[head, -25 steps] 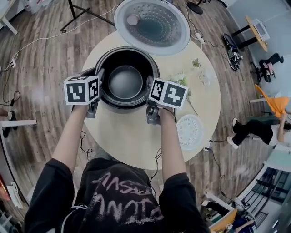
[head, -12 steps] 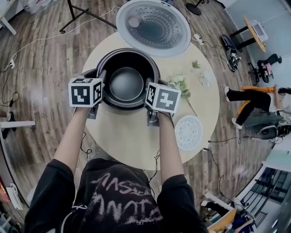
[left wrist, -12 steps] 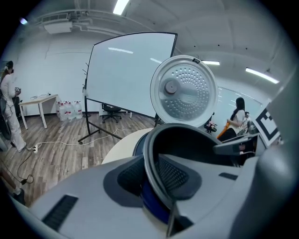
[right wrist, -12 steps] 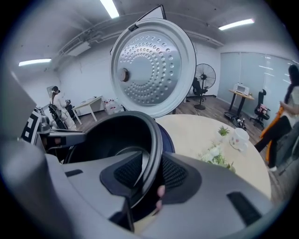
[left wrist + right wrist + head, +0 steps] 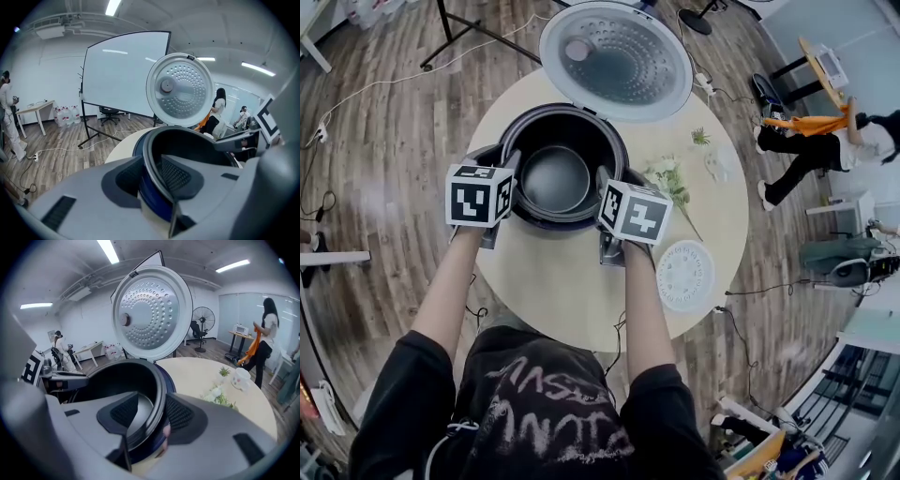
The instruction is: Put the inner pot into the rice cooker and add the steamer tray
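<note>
The rice cooker (image 5: 508, 141) stands on the round table (image 5: 572, 291) with its lid (image 5: 616, 58) swung up. The dark inner pot (image 5: 555, 178) sits inside it. My left gripper (image 5: 508, 161) straddles the pot's left rim (image 5: 187, 133). My right gripper (image 5: 604, 180) straddles the right rim (image 5: 140, 366). Both pairs of jaws have just been opening. The rim lies between the pads of the left gripper (image 5: 157, 176) and of the right gripper (image 5: 147, 413), and neither pair clamps it. The white perforated steamer tray (image 5: 685, 275) lies flat on the table to the right.
A sprig of white flowers (image 5: 670, 178) and a small cup (image 5: 719, 161) lie right of the cooker. A person (image 5: 806, 141) moves about at the far right. A whiteboard on a stand (image 5: 122, 75) and a fan (image 5: 202, 319) stand behind the table.
Both marker cubes have rolled slightly while the hands stay at the pot's rim. The person at the right has moved toward the back of the room.
</note>
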`<state>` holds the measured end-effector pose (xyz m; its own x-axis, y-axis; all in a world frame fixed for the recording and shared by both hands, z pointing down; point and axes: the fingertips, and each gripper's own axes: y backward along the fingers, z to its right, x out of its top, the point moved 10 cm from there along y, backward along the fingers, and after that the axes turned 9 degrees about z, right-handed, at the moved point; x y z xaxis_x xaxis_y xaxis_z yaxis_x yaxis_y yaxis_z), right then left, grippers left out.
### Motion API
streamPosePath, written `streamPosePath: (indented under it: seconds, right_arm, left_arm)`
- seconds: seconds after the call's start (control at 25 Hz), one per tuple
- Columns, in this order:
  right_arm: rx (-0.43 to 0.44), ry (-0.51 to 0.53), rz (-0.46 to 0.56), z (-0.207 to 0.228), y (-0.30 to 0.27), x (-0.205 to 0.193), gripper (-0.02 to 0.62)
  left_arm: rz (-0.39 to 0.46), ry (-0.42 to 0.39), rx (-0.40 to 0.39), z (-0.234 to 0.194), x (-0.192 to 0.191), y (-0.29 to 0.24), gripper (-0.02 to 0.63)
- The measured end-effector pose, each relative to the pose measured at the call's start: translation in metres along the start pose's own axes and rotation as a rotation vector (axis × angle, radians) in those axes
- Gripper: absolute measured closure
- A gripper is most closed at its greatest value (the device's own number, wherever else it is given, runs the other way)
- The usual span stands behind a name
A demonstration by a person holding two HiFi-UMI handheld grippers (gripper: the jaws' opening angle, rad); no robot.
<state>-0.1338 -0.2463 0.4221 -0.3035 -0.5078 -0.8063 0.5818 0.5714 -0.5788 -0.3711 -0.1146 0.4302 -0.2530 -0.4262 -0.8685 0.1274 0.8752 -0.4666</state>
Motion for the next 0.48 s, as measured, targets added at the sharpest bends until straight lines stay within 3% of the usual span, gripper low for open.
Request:
streamPosePath:
  seconds: [0.48]
  right_arm:
    - [0.050,-0.075,0.150,0.000,0.027,-0.005,0.417]
  left_arm:
    - [0.096,-0.022,0.003,-0.004,0.002,0.025,0.444]
